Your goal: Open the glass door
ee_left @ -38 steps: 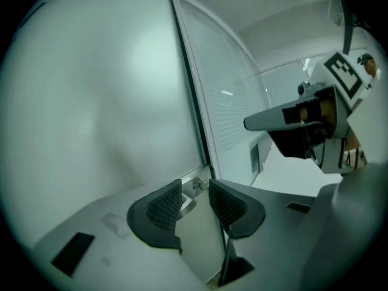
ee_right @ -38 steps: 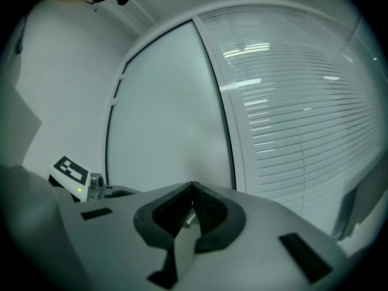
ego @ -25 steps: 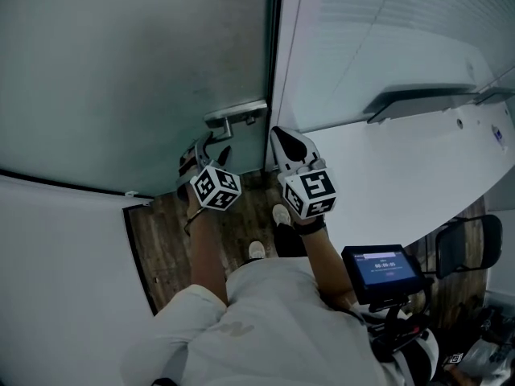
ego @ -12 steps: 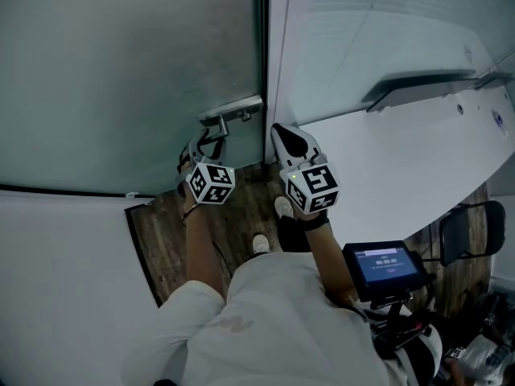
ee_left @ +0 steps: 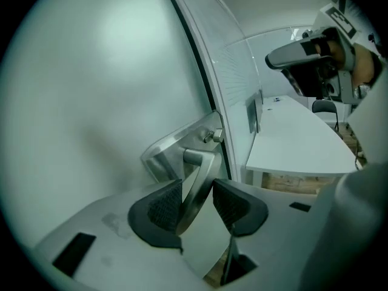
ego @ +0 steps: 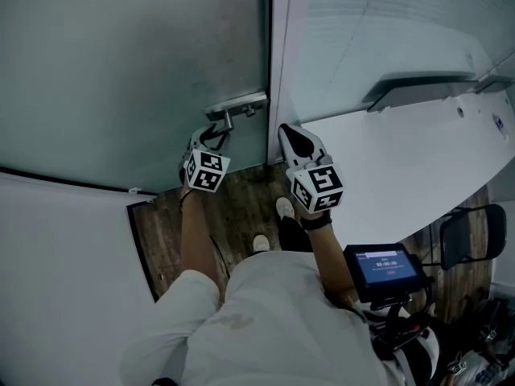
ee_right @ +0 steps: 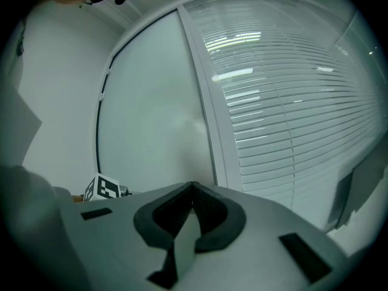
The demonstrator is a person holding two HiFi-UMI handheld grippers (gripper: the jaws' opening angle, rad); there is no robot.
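The frosted glass door (ego: 145,71) fills the upper left of the head view, with a metal lever handle (ego: 235,104) at its right edge. My left gripper (ego: 212,135) reaches up at the handle. In the left gripper view the lever (ee_left: 197,180) runs down between the two black pads (ee_left: 165,206), and the jaws are closing on it, the left pad against it and a thin gap at the right pad. My right gripper (ego: 290,137) is shut and empty beside the door frame (ego: 278,63). In its own view my right gripper (ee_right: 193,190) has its pads together, facing the glass door (ee_right: 157,114).
A white desk (ego: 386,159) stands to the right under a window with blinds (ego: 386,14). A black chair (ego: 471,244) and a small lit screen (ego: 388,268) are at the lower right. A white wall (ego: 64,256) closes the left. Wooden floor (ego: 241,211) lies below.
My left gripper has moved up to the handle and rolled, and its jaws have narrowed round the lever. My right gripper has stayed shut and shifted slightly.
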